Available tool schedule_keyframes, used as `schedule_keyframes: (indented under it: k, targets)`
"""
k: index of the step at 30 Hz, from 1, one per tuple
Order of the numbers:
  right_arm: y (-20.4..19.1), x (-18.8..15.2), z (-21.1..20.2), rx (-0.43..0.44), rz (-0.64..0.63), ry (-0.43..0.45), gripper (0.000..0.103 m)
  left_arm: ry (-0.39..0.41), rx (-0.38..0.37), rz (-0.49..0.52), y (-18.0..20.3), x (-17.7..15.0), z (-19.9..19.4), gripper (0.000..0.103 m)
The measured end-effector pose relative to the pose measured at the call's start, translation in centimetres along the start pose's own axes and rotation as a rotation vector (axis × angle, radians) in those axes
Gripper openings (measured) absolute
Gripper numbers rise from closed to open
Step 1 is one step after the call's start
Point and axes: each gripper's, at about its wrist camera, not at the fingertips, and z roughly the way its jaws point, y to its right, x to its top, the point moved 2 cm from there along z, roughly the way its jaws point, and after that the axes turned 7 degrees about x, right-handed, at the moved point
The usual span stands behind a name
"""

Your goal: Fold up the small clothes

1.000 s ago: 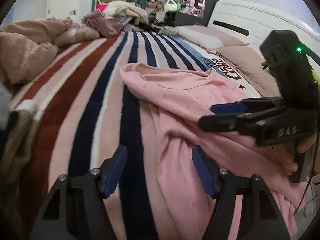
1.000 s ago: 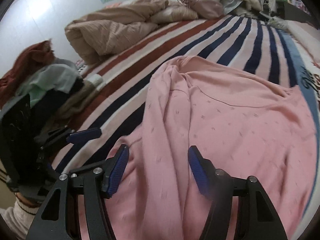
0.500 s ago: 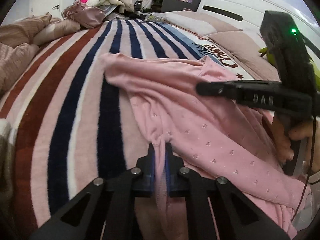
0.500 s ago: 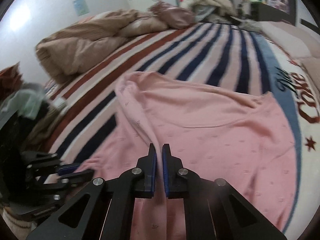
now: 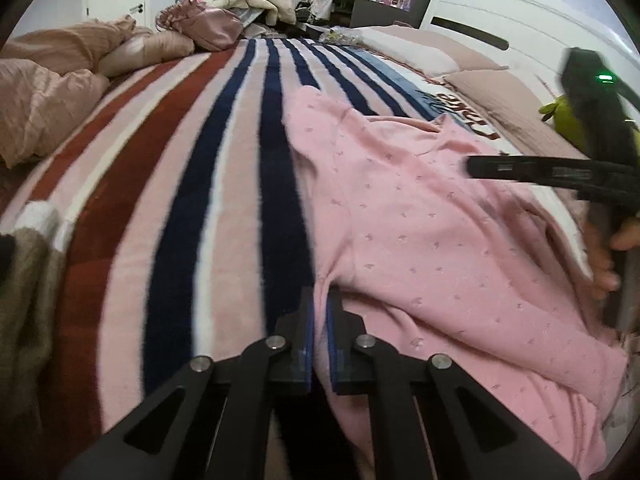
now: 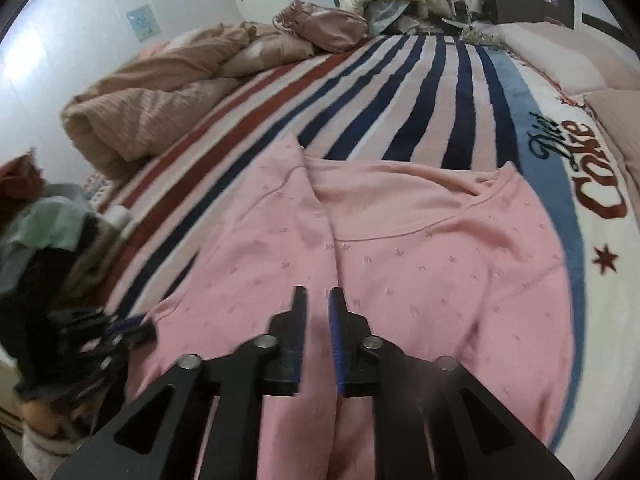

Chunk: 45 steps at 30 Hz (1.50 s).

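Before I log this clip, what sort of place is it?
Most likely a lived-in bedroom: a striped blanket covers a bed with a white headboard, pillows lie at its head, and a crumpled duvet sits aside.

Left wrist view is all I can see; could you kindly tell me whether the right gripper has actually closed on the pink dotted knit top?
Observer: Yes, the right gripper is closed on a raised fold of the pink dotted knit top.
Operator: Thank you. What does the lettering on the striped fleece blanket say?
Observer: On the striped fleece blanket, the lettering reads "Diet Coke".
Operator: Is anything beside the bed?
Observer: A pale green garment tops a clothes pile on the left.
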Motion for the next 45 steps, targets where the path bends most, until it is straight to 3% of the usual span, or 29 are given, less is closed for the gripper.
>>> schedule_keyframes:
  k: [2,8,10,13,17,19,22,25,30,33,38,45]
  targets:
    - [-0.4,-0.9,-1.9,-0.006,-0.019,0.003,0.026,-0.012,0.021,-0.019,-0.8,0.0,0.3,0.004]
    - [-0.9,-5.7,-7.9,0.003,-0.055,-0.022,0.030,-0.004,0.025,-0.034,-1.0,-0.5,-0.8,0.009]
    - [-1.1,-7.8,-9.5,0.015,-0.074,-0.044,0.033,0.009,-0.011,-0.029,-0.5,-0.6,-1.7,0.031]
    - [-2.1,-11.2,-10.8,0.034,-0.143,-0.086,0.040,0.023,-0.042,0.024,1.2,-1.2,-3.1,0.040]
    - [-3.6,-14.9,-10.8,0.067,-0.170,-0.118,0.042,0.028,-0.057,0.014,3.0,-2.1,-4.4,0.042]
    - [-4.8,-16.2,-11.2,0.035,-0.208,-0.075,0.042,0.046,-0.089,0.003,3.6,-2.7,-5.5,0.042]
    - [-6.7,-17.5,-11.6,0.034,-0.276,-0.028,0.042,0.084,-0.078,0.025,4.7,-3.6,-7.8,0.044]
    - [-8.3,-18.4,-10.7,0.009,-0.335,-0.050,0.042,0.119,-0.064,0.020,4.9,-4.3,-9.7,0.052]
    - [-8.7,-19.2,-8.4,-0.195,-0.422,-0.093,0.041,0.169,-0.052,-0.028,4.2,-5.8,-12.7,0.053]
    - [-8.5,-19.4,-7.8,-0.238,-0.440,-0.111,0.039,0.191,-0.058,-0.047,3.7,-6.8,-14.2,0.054]
    - [-8.8,-19.1,-8.6,-0.255,-0.415,-0.086,0.006,0.222,-0.051,-0.076,3.0,-7.8,-15.9,0.054]
    - [-11.0,-18.5,-10.1,-0.109,-0.361,-0.063,0.003,0.244,-0.047,-0.082,2.3,-8.7,-17.3,0.055]
